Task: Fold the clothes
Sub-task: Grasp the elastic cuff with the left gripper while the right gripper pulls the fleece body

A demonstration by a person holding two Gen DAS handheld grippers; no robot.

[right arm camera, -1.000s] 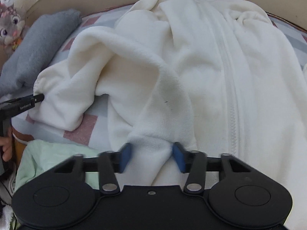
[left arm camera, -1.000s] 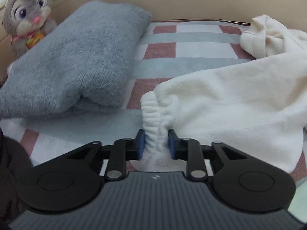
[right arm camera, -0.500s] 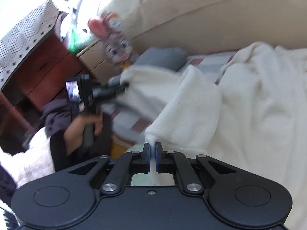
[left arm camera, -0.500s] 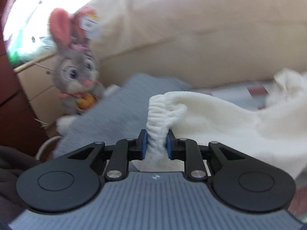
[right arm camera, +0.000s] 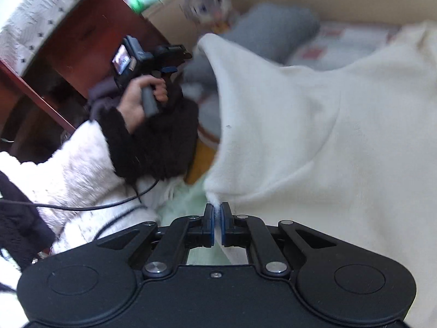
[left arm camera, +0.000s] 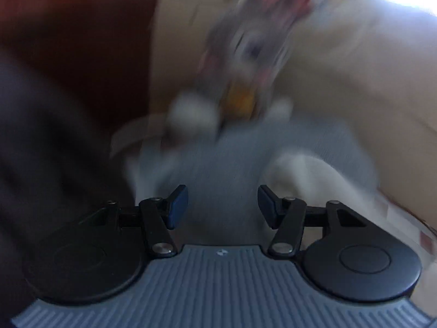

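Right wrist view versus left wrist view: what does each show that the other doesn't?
Only the right wrist view shows the right claw shut on the white garment, the hand gripping the left tool's handle, a furry sleeve, and a cable. Only the left wrist view shows the left claw open and empty, though the picture is badly blurred. Both show the plush rabbit, the grey cloth and part of the white garment.

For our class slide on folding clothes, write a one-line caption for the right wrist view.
Right gripper pinches a cream fleece garment's edge while the left gripper stands apart beside it.
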